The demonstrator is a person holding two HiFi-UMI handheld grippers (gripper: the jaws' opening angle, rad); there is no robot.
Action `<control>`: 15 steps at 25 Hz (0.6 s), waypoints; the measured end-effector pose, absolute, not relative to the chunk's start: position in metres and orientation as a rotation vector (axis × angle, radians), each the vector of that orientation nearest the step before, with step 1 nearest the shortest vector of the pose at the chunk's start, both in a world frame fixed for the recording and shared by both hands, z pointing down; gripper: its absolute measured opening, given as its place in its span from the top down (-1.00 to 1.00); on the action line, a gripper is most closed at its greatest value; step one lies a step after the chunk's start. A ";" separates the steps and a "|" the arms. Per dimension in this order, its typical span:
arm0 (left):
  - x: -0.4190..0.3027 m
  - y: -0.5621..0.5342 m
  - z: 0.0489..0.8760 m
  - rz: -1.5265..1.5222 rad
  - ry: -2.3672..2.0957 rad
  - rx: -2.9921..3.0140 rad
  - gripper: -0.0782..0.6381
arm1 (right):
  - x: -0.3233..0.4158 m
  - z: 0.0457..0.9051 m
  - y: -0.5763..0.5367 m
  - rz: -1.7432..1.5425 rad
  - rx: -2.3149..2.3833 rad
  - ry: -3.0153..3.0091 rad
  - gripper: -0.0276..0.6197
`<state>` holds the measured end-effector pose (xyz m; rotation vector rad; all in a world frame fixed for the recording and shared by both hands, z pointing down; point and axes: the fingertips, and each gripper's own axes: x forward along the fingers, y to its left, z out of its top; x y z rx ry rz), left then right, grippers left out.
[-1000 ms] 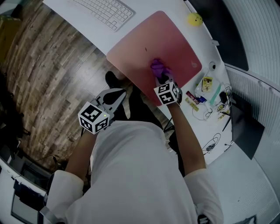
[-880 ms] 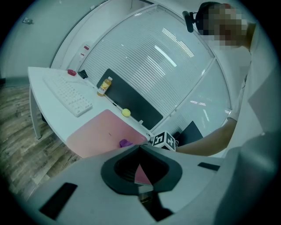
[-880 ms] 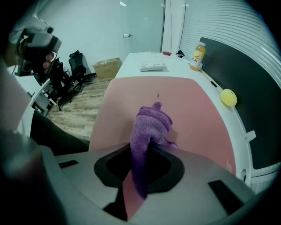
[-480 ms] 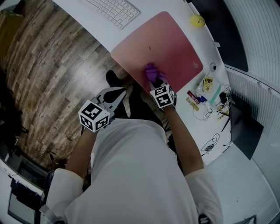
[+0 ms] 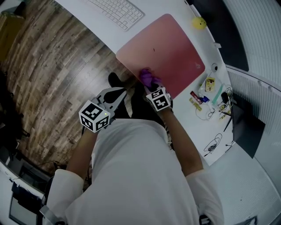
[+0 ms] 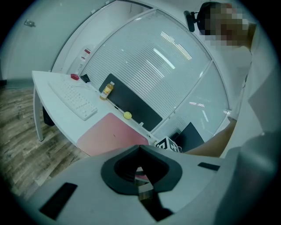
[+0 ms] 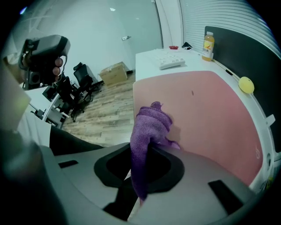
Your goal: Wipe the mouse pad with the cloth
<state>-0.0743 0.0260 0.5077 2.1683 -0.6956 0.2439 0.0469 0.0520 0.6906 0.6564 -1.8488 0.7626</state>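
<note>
A pink mouse pad point(image 5: 169, 50) lies on the white desk point(image 5: 103, 37). On its near edge sits a bunched purple cloth point(image 5: 147, 77), with my right gripper point(image 5: 152, 85) shut on it. In the right gripper view the cloth point(image 7: 149, 123) hangs out of the right gripper point(image 7: 140, 165) and presses on the mouse pad point(image 7: 206, 110) close to its left edge. My left gripper point(image 5: 115, 96) is held off the desk, above the wooden floor, jaws together and holding nothing. The left gripper view shows the left gripper point(image 6: 140, 178) with the mouse pad point(image 6: 109, 132) ahead of it.
A white keyboard point(image 5: 116, 13) lies left of the pad and a yellow ball point(image 5: 199, 23) beyond it. Small packets and cables point(image 5: 206, 94) clutter the desk's right end. An orange-drink bottle point(image 7: 208, 46) stands by a dark panel. Chairs point(image 7: 74, 83) stand on the wooden floor point(image 5: 48, 74).
My right gripper has dragged the cloth across the pad toward its near edge and the person. The left gripper has stayed where it was.
</note>
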 end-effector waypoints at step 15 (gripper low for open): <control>-0.113 0.014 0.489 0.221 -0.691 2.229 0.73 | -0.004 0.656 0.049 0.710 0.587 -1.906 0.65</control>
